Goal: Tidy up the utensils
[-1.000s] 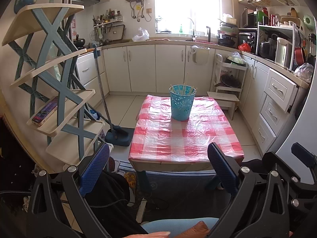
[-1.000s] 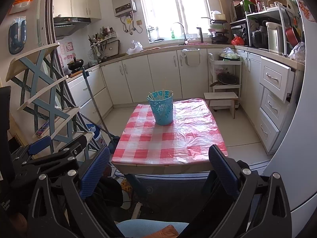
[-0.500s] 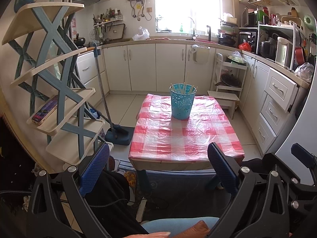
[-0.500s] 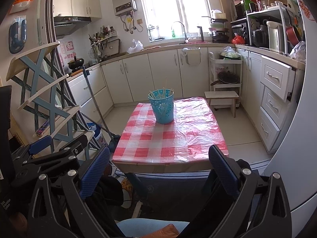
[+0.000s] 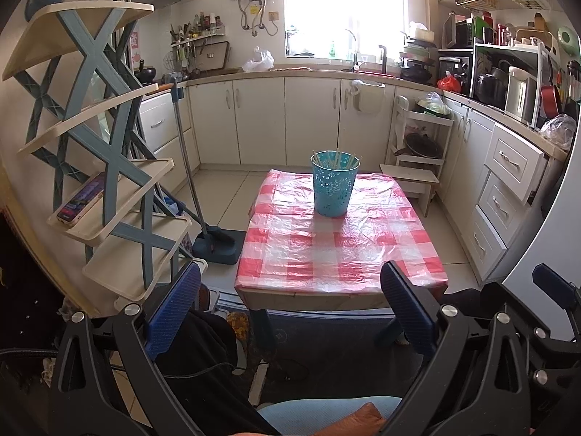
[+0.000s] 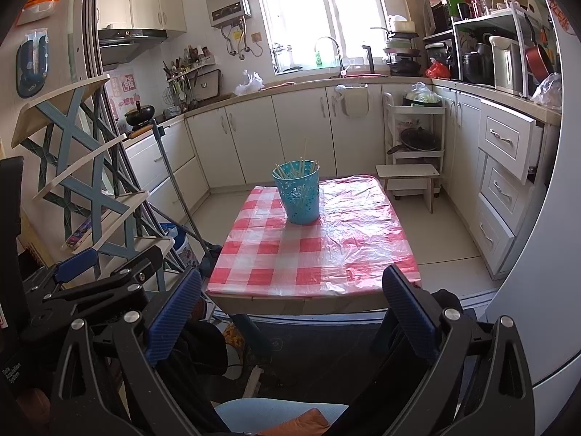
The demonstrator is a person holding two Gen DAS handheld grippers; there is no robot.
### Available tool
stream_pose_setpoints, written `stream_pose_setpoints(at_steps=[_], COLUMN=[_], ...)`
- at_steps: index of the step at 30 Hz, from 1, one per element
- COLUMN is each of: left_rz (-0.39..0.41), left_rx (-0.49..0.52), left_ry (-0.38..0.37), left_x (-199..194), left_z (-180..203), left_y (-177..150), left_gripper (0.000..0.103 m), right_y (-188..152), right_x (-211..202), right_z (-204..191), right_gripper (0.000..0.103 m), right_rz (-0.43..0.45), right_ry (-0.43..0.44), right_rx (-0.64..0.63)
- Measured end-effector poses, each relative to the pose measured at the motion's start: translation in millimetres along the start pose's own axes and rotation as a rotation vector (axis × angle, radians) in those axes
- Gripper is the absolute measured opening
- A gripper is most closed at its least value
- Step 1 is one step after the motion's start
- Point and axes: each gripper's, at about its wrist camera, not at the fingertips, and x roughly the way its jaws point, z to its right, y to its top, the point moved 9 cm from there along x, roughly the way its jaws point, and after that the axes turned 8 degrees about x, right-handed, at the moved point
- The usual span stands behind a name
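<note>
Left wrist view: both the left hand-held gripper and right hand-held gripper gape wide, empty, short of the table.

Little readable text. Red paper cut-outs with Chinese-style characters on the white tiled wall at 9 o'clock, under the range hood; strokes too blurred to read. Small white lettering on the black gripper body, lower left of the right wrist view, illegible. Red-orange marks on the white panel at 2 o'clock, unreadable.
</note>
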Motion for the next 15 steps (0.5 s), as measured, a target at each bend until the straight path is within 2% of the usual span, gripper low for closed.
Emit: stream_pose_setpoints(at_steps=[4, 15], left_rz=[0.047, -0.012], left_rx=[-0.012, 0.002], left_ry=[0.015, 0.019], left_x=[-6, 22], left_z=[-5, -5], left_y=[3, 8], left_gripper=[0.095, 0.095], right_y=[-3, 4], right_x=[2, 16], right_z=[1, 17], right_gripper=[0.096, 0.096], right_rz=[-0.001, -0.013], right_ry=[-0.002, -0.031], right_rx=[-0.001, 0.031])
